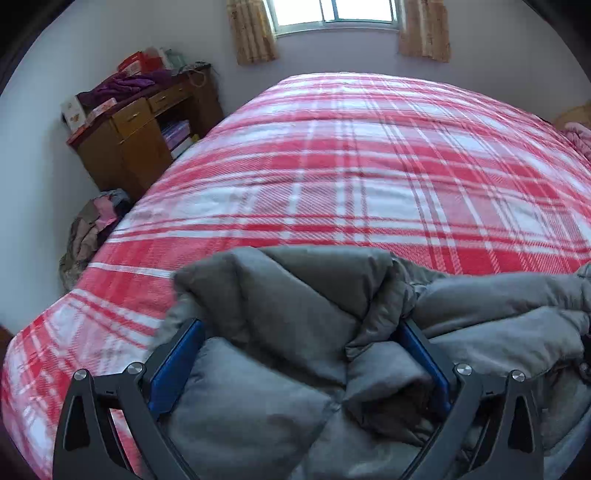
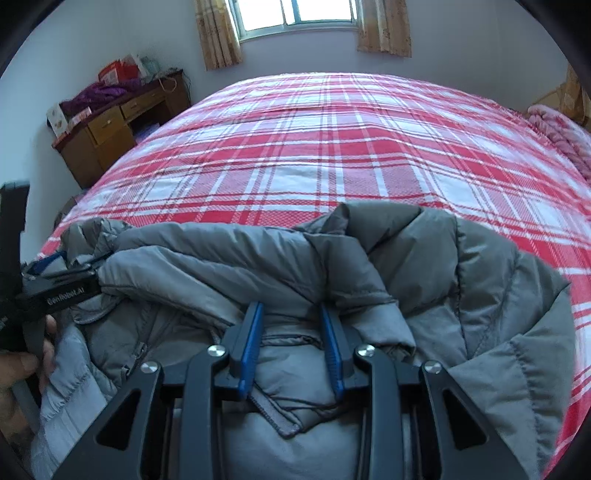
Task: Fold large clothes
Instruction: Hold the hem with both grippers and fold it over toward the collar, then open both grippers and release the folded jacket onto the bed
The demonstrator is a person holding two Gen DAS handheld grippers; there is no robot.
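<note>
A grey puffer jacket (image 1: 295, 295) lies bunched at the near edge of a bed covered in a red and white plaid blanket (image 1: 369, 166). My left gripper (image 1: 299, 325) stands wide, with a thick fold of the jacket filling the space between its blue pads (image 1: 177, 369) and pressing against both. My right gripper (image 2: 291, 308) is narrower and is shut on another part of the jacket (image 2: 369, 258), near a hem with loose stitching. In the right wrist view a hand (image 2: 22, 369) holds the left gripper's handle at the far left.
A wooden desk (image 1: 136, 140) piled with purple cloth and boxes stands left of the bed against the wall. A heap of clothes (image 1: 88, 236) lies on the floor beside it. A pink knitted blanket (image 2: 561, 136) sits at the bed's right edge. A curtained window (image 2: 295, 14) is behind.
</note>
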